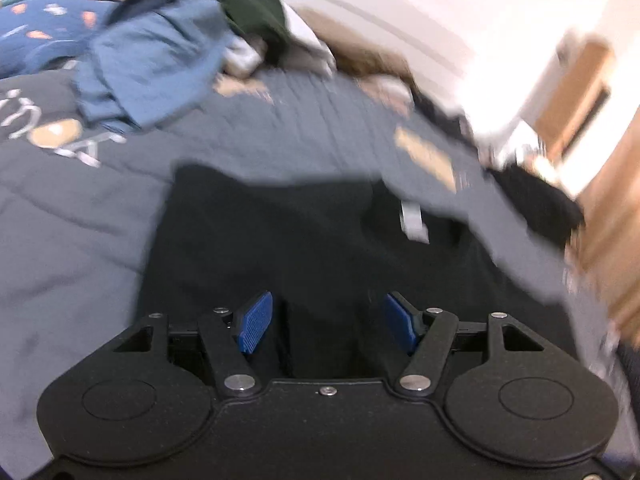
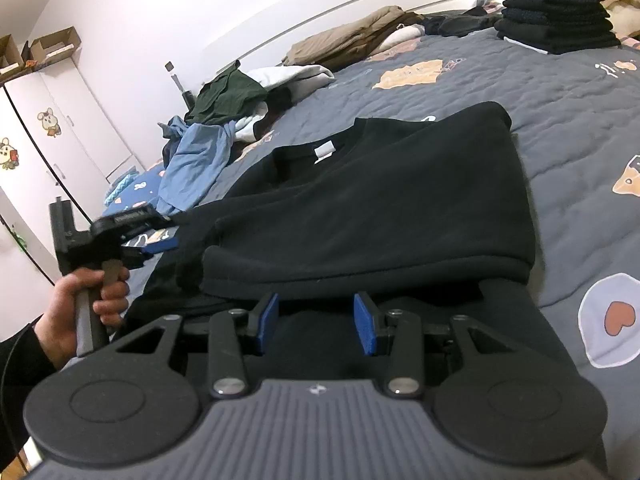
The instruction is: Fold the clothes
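Left wrist view is smearing badly; I'm seeing the left tool [image 1: 326, 322] standing apart over the soft black sweatshirt [image 2: 380, 204]. Right tool [image 2: 316, 322] is gaping too, pads clamping nothing, on the quilted grey bed [image 2: 560, 120].

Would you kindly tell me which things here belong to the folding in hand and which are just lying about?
In the job:
black sweater
left gripper
right gripper

Lying about:
blue shirt
green garment
folded black stack
tan clothes
cardboard boxes
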`<move>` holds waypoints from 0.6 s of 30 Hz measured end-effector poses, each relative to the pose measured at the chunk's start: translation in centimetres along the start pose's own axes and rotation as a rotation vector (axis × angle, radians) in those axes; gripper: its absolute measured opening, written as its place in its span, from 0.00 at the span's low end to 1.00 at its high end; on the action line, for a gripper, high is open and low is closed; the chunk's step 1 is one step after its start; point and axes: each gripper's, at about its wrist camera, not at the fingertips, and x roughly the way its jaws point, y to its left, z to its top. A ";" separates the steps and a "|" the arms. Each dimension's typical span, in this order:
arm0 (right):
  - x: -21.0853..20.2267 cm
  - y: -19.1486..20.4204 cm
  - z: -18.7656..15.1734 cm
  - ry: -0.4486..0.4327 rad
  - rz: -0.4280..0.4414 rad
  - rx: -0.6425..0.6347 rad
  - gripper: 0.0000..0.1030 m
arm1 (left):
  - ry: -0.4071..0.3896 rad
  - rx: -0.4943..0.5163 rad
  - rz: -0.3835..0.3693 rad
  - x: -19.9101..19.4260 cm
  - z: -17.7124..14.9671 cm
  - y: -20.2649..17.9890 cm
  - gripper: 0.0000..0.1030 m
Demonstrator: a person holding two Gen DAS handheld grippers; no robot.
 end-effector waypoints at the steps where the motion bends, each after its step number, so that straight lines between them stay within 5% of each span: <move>1: 0.0 0.0 0.0 0.001 -0.002 -0.001 0.40 | 0.027 0.028 0.007 0.8 -0.4 -0.5 0.60; 6: 0.2 0.2 -0.1 0.008 -0.001 -0.010 0.40 | 0.055 0.108 0.086 3.4 -1.6 -2.4 0.66; 7: 0.2 0.2 -0.1 0.010 0.000 -0.010 0.40 | 0.052 0.127 0.106 3.5 -1.6 -2.9 0.60; 10: 0.2 0.0 0.0 0.012 0.003 -0.003 0.40 | -0.008 0.234 0.140 3.0 -1.3 -4.4 0.18; 14: 0.1 0.0 0.0 0.008 0.005 0.005 0.40 | -0.159 0.163 0.102 0.7 -0.1 -3.9 0.17; 18: -0.1 0.2 0.0 0.003 0.008 -0.001 0.40 | -0.197 0.210 0.119 1.1 0.1 -5.1 0.18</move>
